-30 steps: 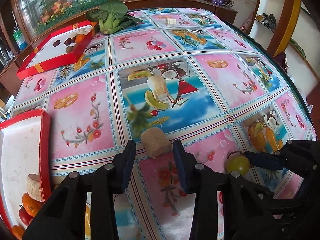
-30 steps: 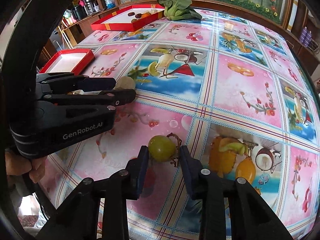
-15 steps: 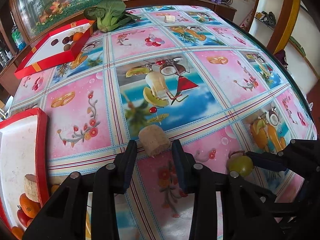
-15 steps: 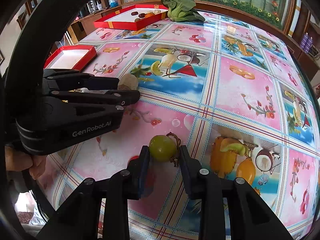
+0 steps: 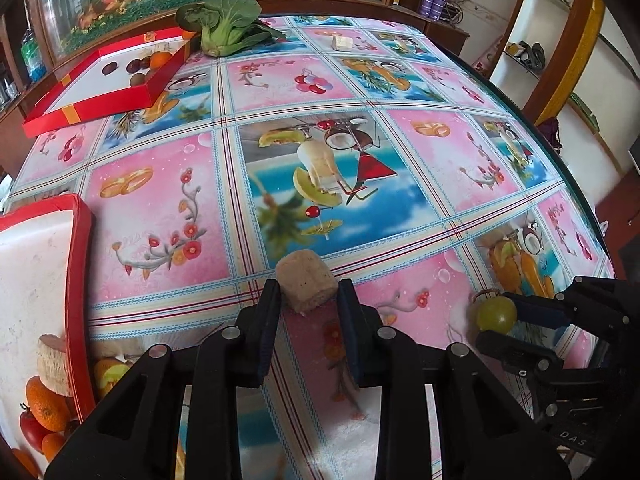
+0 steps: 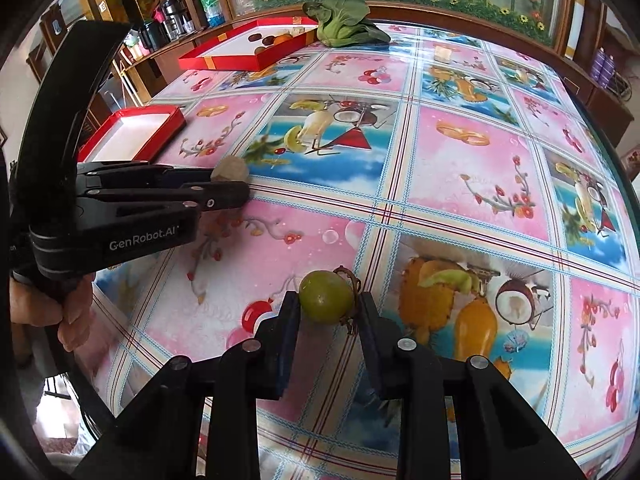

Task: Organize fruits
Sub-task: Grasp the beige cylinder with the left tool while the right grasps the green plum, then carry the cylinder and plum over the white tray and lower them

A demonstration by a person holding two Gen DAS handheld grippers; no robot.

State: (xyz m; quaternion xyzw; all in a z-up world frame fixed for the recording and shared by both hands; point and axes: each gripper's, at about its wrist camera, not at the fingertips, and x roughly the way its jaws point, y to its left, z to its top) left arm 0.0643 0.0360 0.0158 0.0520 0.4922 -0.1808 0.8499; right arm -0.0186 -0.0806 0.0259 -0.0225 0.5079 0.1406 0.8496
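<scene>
Stub lengthwise between tool fingers

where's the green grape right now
The green grape sits on the tablecloth between the fingers of the right gripper, low in the right wrist view; in the left wrist view it shows at the lower right.

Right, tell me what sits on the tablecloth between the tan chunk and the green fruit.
Nothing real: in the left wrist view, only printed tablecloth lies between the tan chunk and the green fruit. The right wrist view agrees.
</scene>
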